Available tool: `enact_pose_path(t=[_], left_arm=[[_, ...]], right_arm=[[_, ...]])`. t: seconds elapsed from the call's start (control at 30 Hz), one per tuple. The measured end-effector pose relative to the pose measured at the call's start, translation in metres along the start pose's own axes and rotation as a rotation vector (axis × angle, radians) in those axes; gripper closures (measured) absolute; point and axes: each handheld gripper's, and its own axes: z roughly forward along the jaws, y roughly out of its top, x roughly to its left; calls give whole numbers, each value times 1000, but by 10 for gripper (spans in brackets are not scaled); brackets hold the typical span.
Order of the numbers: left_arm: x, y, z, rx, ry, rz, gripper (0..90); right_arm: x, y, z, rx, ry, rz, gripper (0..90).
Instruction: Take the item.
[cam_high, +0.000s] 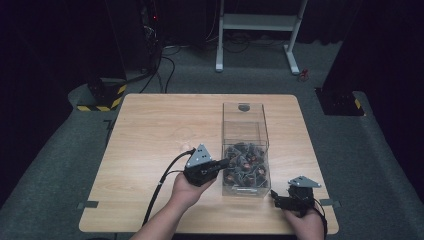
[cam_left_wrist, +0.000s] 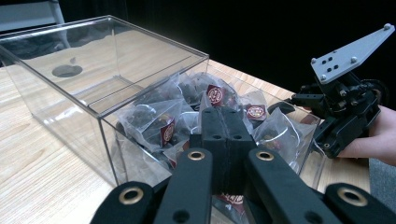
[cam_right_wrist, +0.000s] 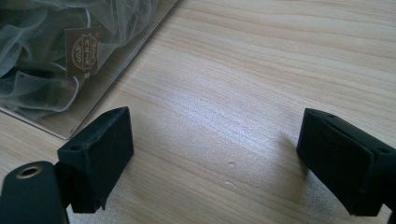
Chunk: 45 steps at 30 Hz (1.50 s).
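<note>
Working from the left, I judge that the step in hand is to pick one tea sachet out of the clear box (cam_high: 245, 131), so I would keep my left gripper (cam_left_wrist: 227, 140) low and slow over the open part. Its jaws are pressed together with no gap; I cannot tell if a thin corner of mesh is caught between them. The sachets (cam_left_wrist: 161, 122) lie in a heap directly ahead of and under these jaws, inside the near end of the box. My left hand (cam_high: 186, 191) holds the tool pointing toward the right, wrist almost level. My right gripper (cam_right_wrist: 212, 163) rests low on the wooden table (cam_right_wrist: 261, 65), jaws spread wide with nothing between them; the box corner lies ahead of its left jaw.
</note>
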Motion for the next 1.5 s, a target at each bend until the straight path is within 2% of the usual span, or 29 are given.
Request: enact_pose_path(t=[0.77, 1.5], left_arm=[[14, -8, -31, -39, 40, -34, 900], [45, -15, -65, -55, 144, -58, 900]], right_arm=[[0, 0, 0, -1, -1, -3, 106], [0, 0, 0, -1, 0, -1, 106]])
